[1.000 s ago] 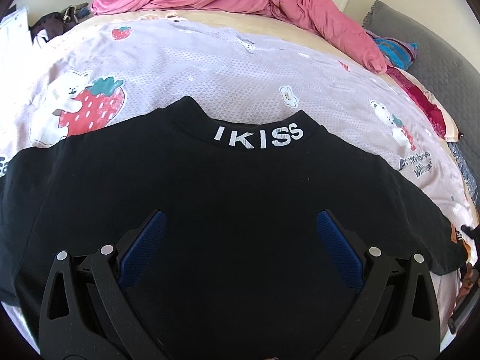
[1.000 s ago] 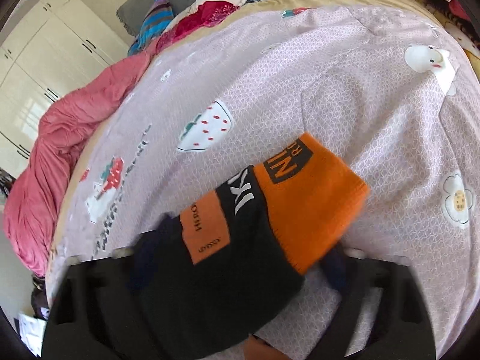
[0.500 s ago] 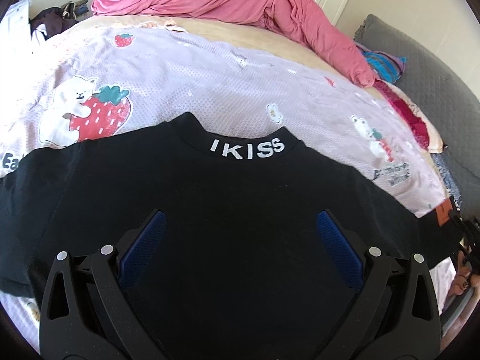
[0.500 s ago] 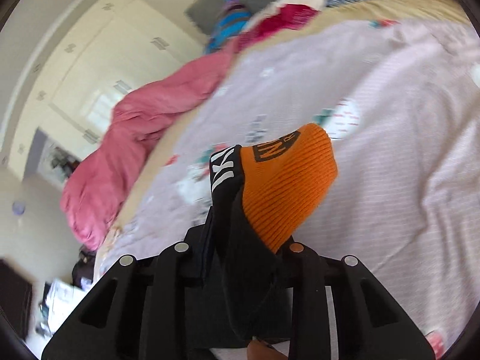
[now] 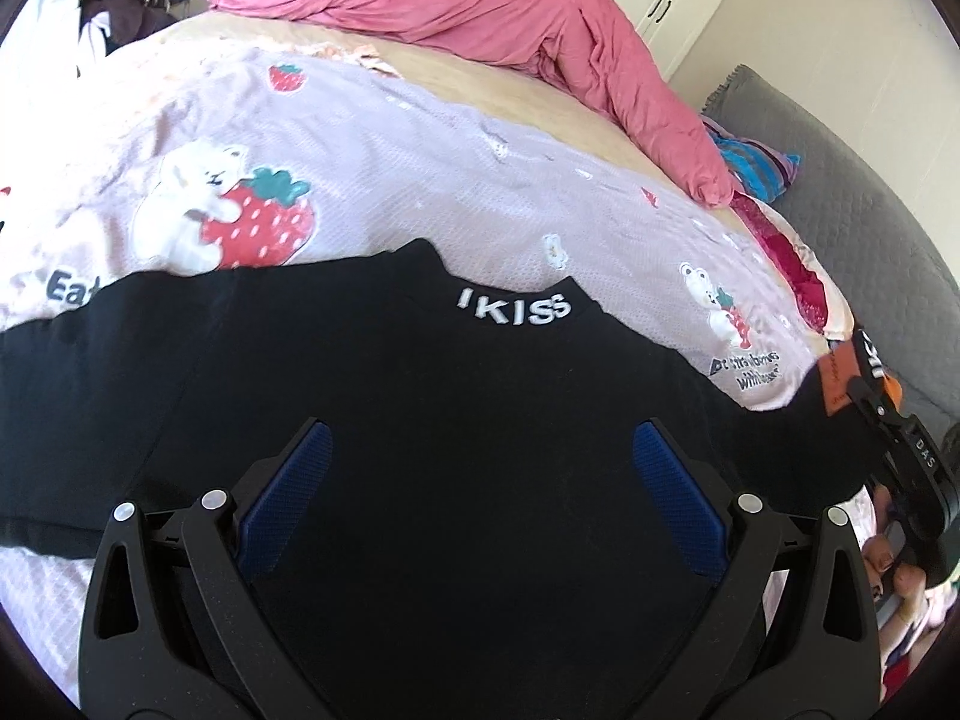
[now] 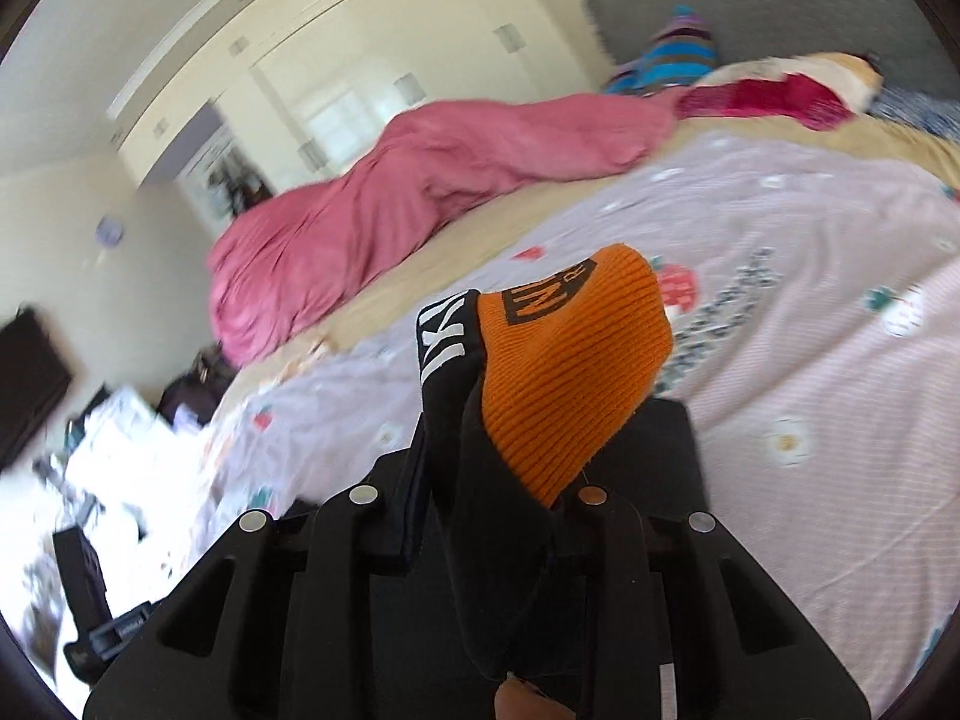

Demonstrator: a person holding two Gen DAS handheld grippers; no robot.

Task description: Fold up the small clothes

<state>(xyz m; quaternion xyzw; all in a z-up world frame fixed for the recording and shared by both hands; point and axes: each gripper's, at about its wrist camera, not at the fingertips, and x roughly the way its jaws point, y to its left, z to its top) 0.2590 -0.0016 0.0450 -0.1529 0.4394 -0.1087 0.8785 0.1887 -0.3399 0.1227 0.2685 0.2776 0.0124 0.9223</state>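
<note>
A black sweater (image 5: 420,396) with "IKISS" on the collar lies spread flat on the bed, collar away from me. My left gripper (image 5: 480,480) hovers open over its middle, blue pads wide apart, holding nothing. My right gripper (image 6: 498,480) is shut on the sweater's right sleeve, whose orange ribbed cuff (image 6: 570,372) sticks up between the fingers, lifted off the bed. In the left wrist view the right gripper (image 5: 900,438) shows at the far right edge, holding the sleeve end up.
The bed has a lilac strawberry-print cover (image 5: 390,168). A pink duvet (image 5: 480,6) is heaped along the far side. A striped pillow (image 5: 750,162) and grey headboard (image 5: 870,228) lie right. Clutter sits on the floor (image 6: 108,450) beyond the bed.
My right gripper closed on the sleeve near its orange cuff and lifted it off the bed, tilting upward. My left gripper stayed open over the sweater, drifting slightly.
</note>
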